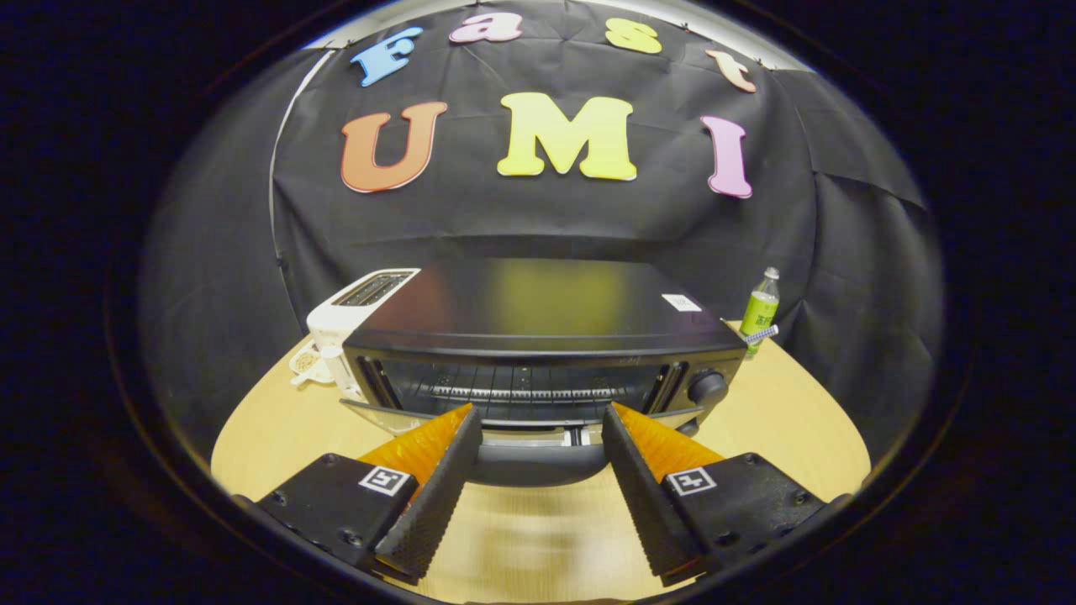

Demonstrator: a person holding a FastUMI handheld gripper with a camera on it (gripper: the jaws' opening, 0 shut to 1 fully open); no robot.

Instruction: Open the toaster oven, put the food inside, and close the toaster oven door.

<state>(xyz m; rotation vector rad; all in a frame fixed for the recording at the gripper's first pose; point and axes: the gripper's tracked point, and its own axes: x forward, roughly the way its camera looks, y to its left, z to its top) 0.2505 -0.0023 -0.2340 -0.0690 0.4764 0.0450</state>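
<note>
Hovering low over the pale wooden round table [782, 420], I look straight at the black box-shaped toaster oven [538, 323] in the middle of the frame. Its glass door [538, 449] hangs dropped forward on its hinge, the dark rounded handle bar [538, 466] lying between my two fingers, just ahead of their tips — so the opening step looks done. Inside, the wire rack [521, 391] shows bare as far as I can tell; no food sits on it.

My gripper [542, 424] stands with its fingers wide apart, pressing on nothing, the handle loose in the gap between them.

At the left of the oven stands a white two-slot toaster [357, 315], with a small pale dish [307, 361] of something grainy beside it; whether that is the food I cannot tell. At the right, behind the oven's corner, stands a green plastic bottle [761, 307].

Left to do, by my judgement — fetch the food, set it on the rack, then lift the door shut.
</note>
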